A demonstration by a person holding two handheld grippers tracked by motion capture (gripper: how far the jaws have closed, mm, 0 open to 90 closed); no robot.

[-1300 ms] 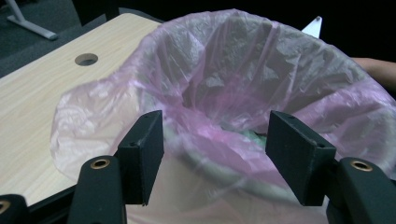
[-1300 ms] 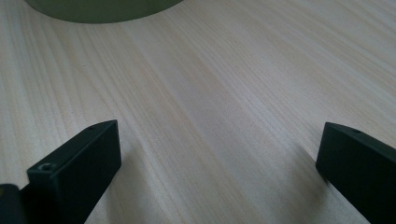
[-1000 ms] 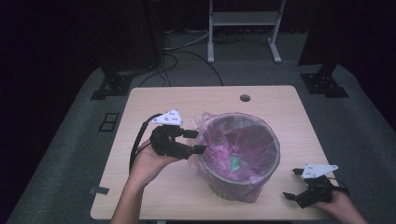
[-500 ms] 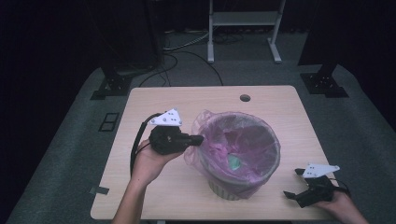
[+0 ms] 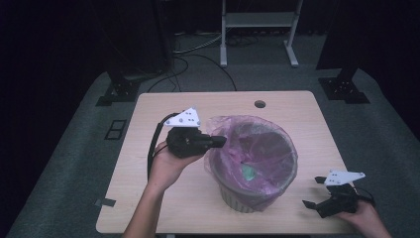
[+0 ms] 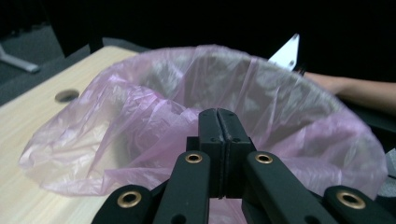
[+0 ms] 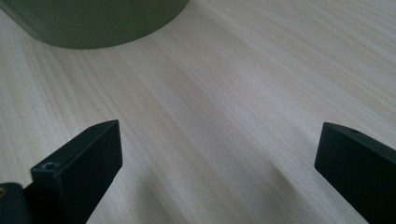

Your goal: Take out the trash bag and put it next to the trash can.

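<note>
Pink bag [image 5: 257, 148] lines the bin [image 5: 237, 198] at desk [image 5: 148, 198] centre. Left claw [image 5: 220, 142], jaws just closed, pinches the bag's rim at nine o'clock. Right claw [image 5: 311, 192] rests at four o'clock, jaws apart, holding nothing.

Light wood desk [image 5: 148, 198], rounded corners, cable hole [image 5: 259, 104] near far edge. Grey carpet floor [image 5: 74, 148]. Room dark beyond. Black stand feet [image 5: 116, 91] left and right; white metal frame [image 5: 257, 29] at back; cables [image 5: 198, 54] on floor.
</note>
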